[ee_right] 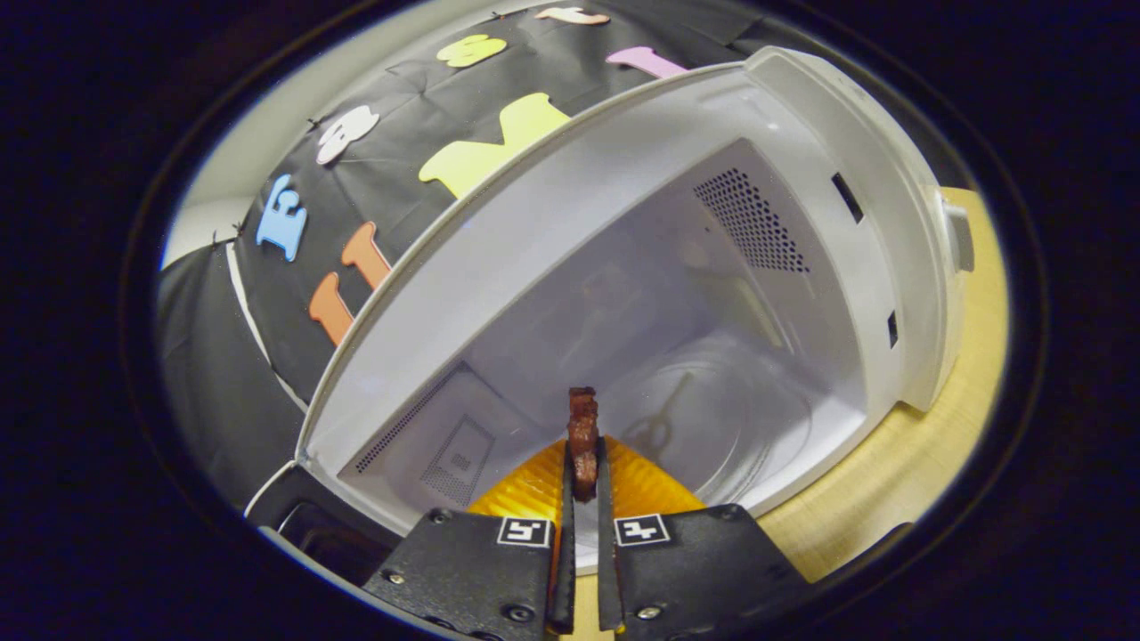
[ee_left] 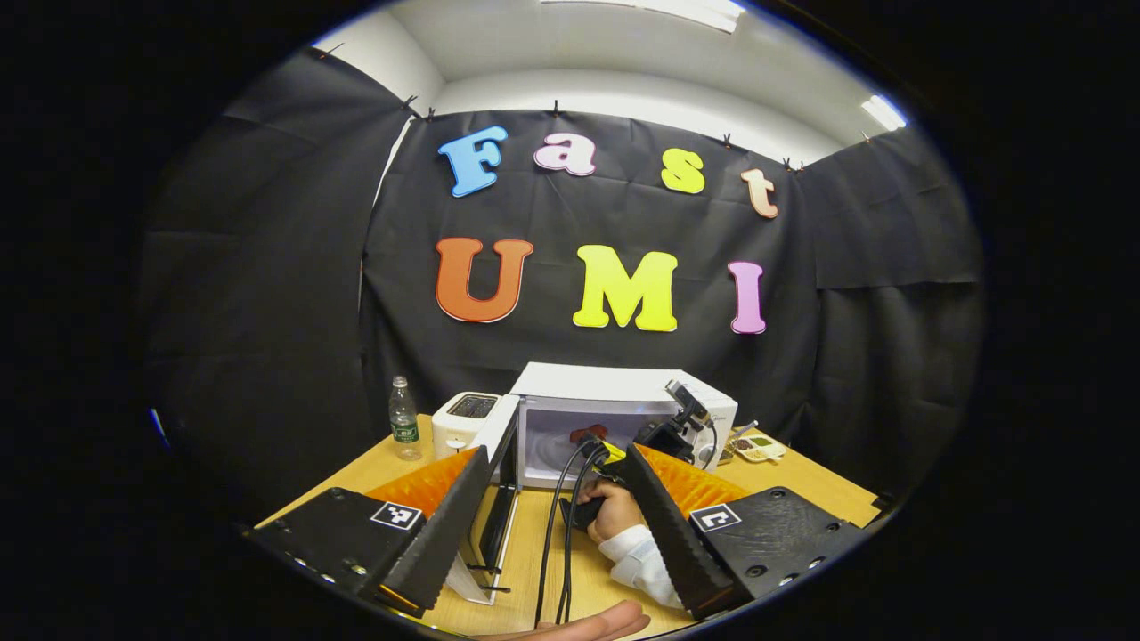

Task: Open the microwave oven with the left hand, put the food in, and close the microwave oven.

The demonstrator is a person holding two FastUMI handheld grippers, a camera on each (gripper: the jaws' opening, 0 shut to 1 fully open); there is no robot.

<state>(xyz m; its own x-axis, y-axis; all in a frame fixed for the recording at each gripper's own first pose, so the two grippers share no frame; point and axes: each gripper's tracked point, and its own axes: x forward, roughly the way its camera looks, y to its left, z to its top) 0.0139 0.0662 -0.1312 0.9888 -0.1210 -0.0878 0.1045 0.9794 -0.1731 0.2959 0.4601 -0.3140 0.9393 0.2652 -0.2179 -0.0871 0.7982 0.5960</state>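
Left gripper agape — right gripper pinched.

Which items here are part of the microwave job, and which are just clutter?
In play: microwave, its open door, food pinched in the right gripper, left gripper open.
Clutter: water bottle, toaster, small tray right of the microwave.

Demo booth — black cloth wall, wooden table.
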